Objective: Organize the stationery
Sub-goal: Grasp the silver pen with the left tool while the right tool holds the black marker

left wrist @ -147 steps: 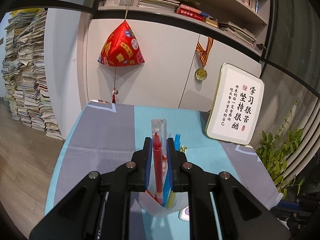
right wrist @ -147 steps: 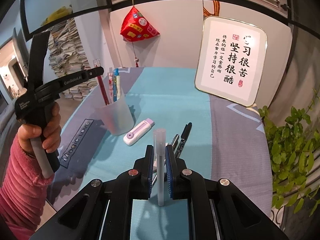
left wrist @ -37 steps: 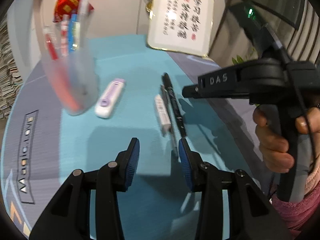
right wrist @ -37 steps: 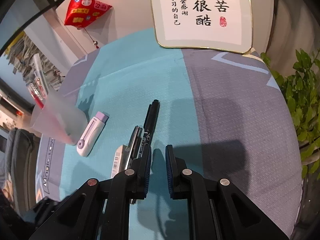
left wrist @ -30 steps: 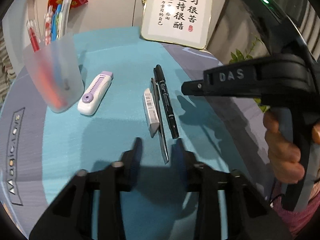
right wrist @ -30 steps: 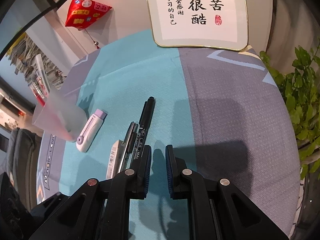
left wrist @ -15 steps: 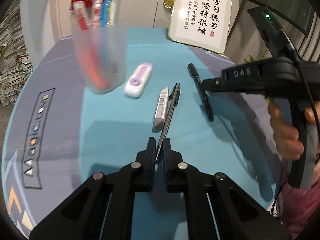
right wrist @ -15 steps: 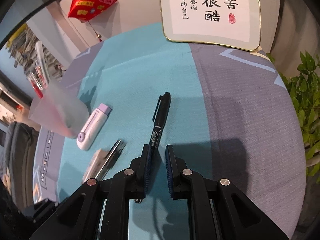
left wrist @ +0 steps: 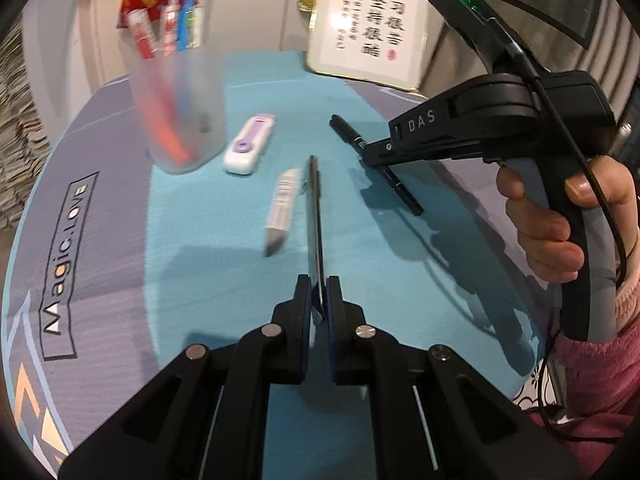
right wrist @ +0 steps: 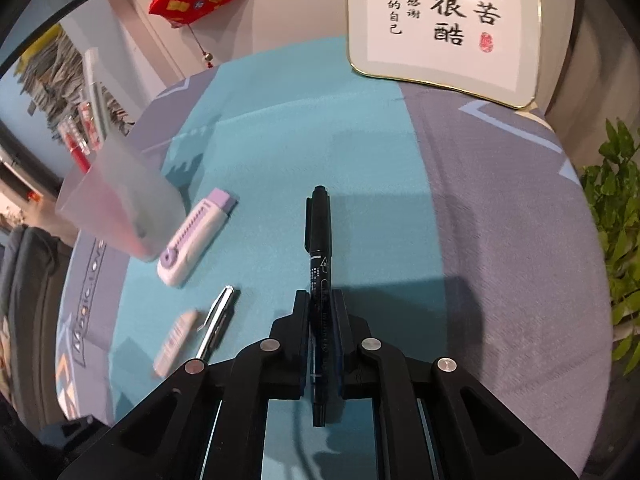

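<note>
Left tongs point(left wrist: 318, 294) clamped on thin metal pen point(left wrist: 314, 208), gripped at very end; right tongs point(right wrist: 321, 308) clamped on black marker point(right wrist: 319, 240) low over tabletop point(right wrist: 500, 240); risks: pen swivels in grip; misses crowded cup point(left wrist: 176, 100) or tips it.

The left gripper point(left wrist: 318, 294) is clamped on the near end of a slim dark pen point(left wrist: 314, 208), beside a white eraser point(left wrist: 283, 204) on the teal tablecloth point(left wrist: 208, 272). The right gripper point(left wrist: 374, 152) (held in a hand point(left wrist: 560, 216)) sits over the black marker point(left wrist: 400, 190).
</note>
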The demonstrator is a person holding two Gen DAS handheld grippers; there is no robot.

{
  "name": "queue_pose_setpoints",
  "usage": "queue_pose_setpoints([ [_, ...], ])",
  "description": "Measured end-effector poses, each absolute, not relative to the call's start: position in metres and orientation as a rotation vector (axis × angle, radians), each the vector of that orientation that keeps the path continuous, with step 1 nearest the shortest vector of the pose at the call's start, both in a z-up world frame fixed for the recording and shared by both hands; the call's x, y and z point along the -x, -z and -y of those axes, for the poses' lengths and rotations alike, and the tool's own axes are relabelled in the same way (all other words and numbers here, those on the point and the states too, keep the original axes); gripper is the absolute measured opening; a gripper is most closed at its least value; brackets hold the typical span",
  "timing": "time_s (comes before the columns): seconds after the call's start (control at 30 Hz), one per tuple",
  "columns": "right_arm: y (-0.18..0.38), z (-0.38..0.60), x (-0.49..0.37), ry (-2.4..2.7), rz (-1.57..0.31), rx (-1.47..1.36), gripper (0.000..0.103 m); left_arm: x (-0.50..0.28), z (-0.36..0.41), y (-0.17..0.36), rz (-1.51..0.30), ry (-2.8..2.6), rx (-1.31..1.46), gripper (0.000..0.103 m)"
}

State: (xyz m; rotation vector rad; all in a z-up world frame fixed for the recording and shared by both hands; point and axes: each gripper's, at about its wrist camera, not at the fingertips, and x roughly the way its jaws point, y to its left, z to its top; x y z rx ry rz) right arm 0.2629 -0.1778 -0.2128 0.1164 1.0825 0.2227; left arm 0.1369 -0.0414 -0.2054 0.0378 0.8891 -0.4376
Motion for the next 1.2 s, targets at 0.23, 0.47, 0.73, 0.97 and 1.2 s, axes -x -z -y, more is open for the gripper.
queue_pose_setpoints([
  [0.23,0.212,0.21,-0.222,-0.219,-1.11,-0.061,0.011,-0.137,0.062,0.207,-0.888,0.513,-0.096,0.008],
  [0.47,0.212,0.234,-0.179,-0.243,-1.103,-0.029,0.011,-0.134,0.08,0.208,-0.898,0.576,-0.141,0.008],
  [0.73,0.207,0.235,-0.193,-0.255,-1.044,-0.057,0.038,-0.145,0.079,0.196,-0.878,0.533,-0.109,0.038],
  [0.97,0.204,0.224,-0.213,-0.219,-1.019,-0.021,0.038,-0.18,0.094,0.194,-0.875,0.481,-0.135,0.037],
  [1.2,0.208,0.225,-0.221,-0.187,-1.032,-0.007,0.038,-0.21,0.108,0.206,-0.914,0.47,-0.163,0.036],
])
